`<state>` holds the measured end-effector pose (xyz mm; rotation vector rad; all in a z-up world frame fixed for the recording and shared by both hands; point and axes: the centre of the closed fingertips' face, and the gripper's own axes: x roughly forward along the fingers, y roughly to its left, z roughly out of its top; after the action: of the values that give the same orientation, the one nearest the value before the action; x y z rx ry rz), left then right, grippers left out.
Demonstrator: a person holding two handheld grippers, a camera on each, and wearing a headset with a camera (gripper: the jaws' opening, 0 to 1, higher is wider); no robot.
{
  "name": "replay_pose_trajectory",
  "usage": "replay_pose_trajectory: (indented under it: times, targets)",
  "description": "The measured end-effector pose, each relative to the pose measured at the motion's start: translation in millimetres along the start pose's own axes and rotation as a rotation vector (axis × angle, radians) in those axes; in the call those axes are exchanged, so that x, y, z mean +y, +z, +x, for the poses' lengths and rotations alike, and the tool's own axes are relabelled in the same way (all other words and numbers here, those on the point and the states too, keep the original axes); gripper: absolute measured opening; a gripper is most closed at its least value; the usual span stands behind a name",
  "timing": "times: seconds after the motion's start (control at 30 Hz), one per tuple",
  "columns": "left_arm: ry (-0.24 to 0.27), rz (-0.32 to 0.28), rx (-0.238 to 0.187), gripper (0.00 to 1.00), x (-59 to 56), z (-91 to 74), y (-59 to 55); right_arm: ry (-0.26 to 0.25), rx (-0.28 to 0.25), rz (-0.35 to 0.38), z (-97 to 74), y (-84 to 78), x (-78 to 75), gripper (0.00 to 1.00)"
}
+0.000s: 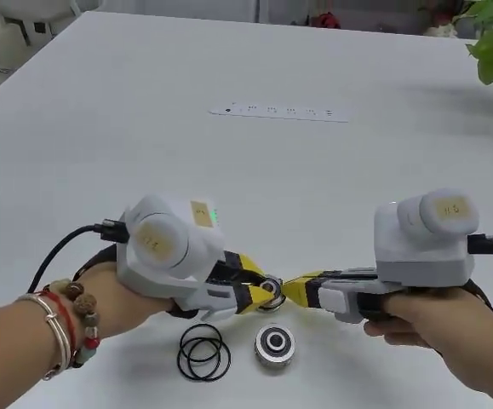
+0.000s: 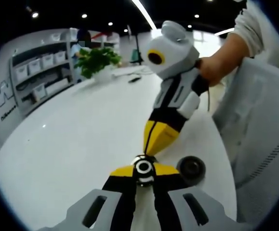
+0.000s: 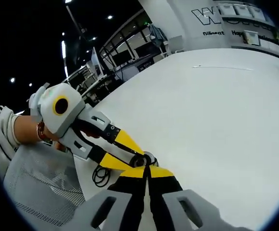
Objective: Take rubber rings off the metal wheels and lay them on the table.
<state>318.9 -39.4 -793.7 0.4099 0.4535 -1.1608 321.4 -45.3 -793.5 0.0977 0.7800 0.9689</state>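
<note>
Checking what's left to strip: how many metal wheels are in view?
2. One wheel is clamped in the left tool, with the right tool at it; the other lies on the table beside loose rubber rings.

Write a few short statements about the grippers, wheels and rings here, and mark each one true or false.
1. The left gripper holds a wheel between its jaws. True.
2. The right gripper has its jaws wide open. False: they are shut, with the tips at the wheel.
3. Some rings lie on the table. True.
4. The second wheel sits on top of the rings. False: it lies beside them, apart.
</note>
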Motion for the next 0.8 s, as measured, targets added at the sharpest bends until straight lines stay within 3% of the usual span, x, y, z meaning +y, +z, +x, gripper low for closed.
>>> replay_pose_trajectory:
  times: [0.5,0.6,0.7,0.8]
  targets:
    - [-0.002,0.010,0.000,0.13,-0.6,0.1,-0.2,0.013,-0.006,-0.064,0.8,4.5,7.8,0.00]
    - [0.000,0.010,0.000,0.13,-0.5,0.4,-0.2,0.063,-0.051,-0.107,1.4,15.2,21.2,0.00]
    - [0.003,0.007,-0.003,0.13,-0.2,0.8,0.0,0.024,-0.020,-0.186,1.9,15.2,17.1,0.00]
    - [0.009,0.012,-0.001,0.14,-0.4,0.6,0.0,0.033,-0.020,-0.148,2.0,13.3,17.3,0.00]
